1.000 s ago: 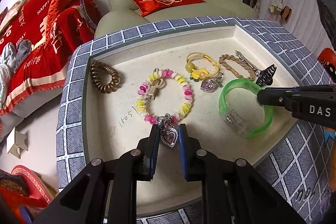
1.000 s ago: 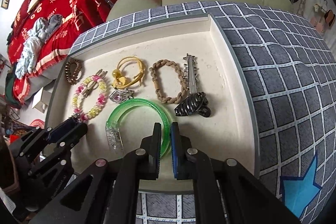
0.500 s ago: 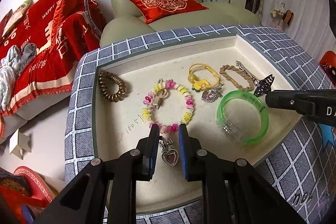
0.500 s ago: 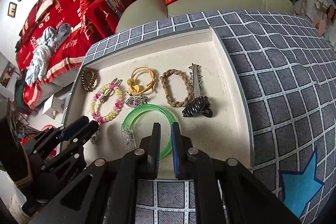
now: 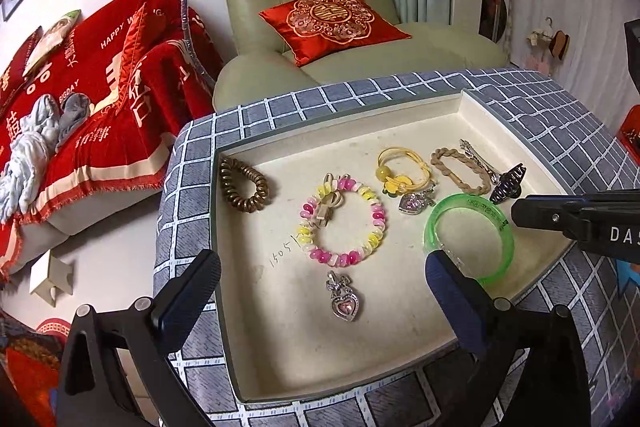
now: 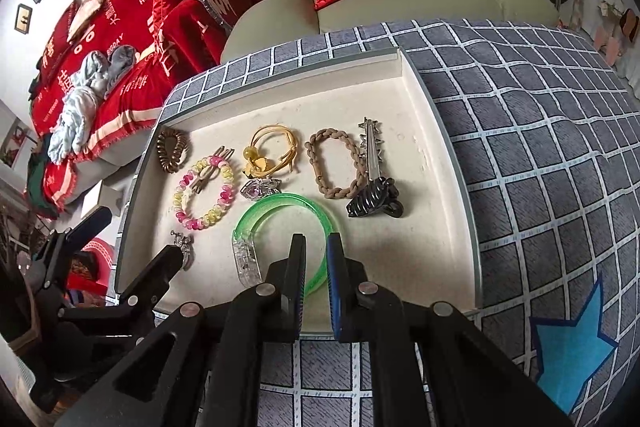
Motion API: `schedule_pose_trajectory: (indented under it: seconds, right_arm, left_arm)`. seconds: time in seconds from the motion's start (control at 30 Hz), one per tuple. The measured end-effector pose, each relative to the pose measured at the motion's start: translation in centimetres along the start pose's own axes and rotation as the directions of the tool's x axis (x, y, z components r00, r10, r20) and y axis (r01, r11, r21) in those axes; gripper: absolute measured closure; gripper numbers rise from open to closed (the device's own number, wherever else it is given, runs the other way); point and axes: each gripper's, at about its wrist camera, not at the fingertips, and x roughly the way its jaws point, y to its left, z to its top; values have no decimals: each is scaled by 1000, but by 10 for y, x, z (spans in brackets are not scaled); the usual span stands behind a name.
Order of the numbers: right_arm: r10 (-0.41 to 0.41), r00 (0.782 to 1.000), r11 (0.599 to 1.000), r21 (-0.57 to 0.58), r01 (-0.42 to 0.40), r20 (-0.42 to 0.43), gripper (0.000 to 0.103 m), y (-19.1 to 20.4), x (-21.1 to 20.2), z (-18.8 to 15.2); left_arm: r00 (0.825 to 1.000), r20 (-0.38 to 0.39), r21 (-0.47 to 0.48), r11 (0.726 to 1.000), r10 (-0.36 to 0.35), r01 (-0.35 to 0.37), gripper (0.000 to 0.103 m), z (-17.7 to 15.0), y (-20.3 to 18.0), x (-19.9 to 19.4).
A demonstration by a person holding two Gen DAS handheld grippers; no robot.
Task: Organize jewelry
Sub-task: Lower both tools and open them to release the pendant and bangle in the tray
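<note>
A cream tray [image 5: 400, 367] holds the jewelry. A silver heart pendant [image 5: 344, 301] lies loose on the tray floor below a pink and yellow bead bracelet [image 5: 344, 217]. My left gripper [image 5: 320, 275] is wide open above the pendant, touching nothing. A green bangle [image 5: 470, 239] lies at the tray's right front. My right gripper [image 6: 316, 247] has its jaws nearly together over the bangle's [image 6: 288, 223] near rim; whether it grips the rim I cannot tell. A second heart charm [image 5: 412, 203] lies by a yellow cord bracelet [image 5: 402, 171].
A brown coil hair tie [image 5: 244, 183], a tan braided band [image 5: 460, 171], a silver clip [image 6: 372, 151] and a black claw clip [image 6: 374, 203] also lie in the tray. The tray sits on a grey checked cloth [image 6: 540, 167]. An armchair [image 5: 320, 39] stands behind.
My left gripper has let go of the heart pendant, opened wide and drawn back. The pendant now lies on the tray below the bead bracelet. The right gripper has pulled back slightly.
</note>
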Motion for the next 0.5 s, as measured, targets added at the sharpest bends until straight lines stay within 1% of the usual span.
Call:
schedule_pose_trajectory:
  seconds: [0.13, 0.33, 0.5]
  right_arm:
    - [-19, 1000, 1000, -19, 19, 7, 91, 2, -1, 0]
    - [-26, 1000, 999, -28, 27, 9, 91, 3, -2, 0]
    - [-51, 999, 997, -59, 52, 18, 90, 8, -4, -4]
  left_arm:
    - [1000, -13, 0, 1000, -3, 3, 0, -1, -2, 0]
    - [1000, -25, -1, 1000, -2, 2, 0, -3, -1, -1]
    - [999, -35, 12, 1000, 17, -17, 0, -7, -2, -3]
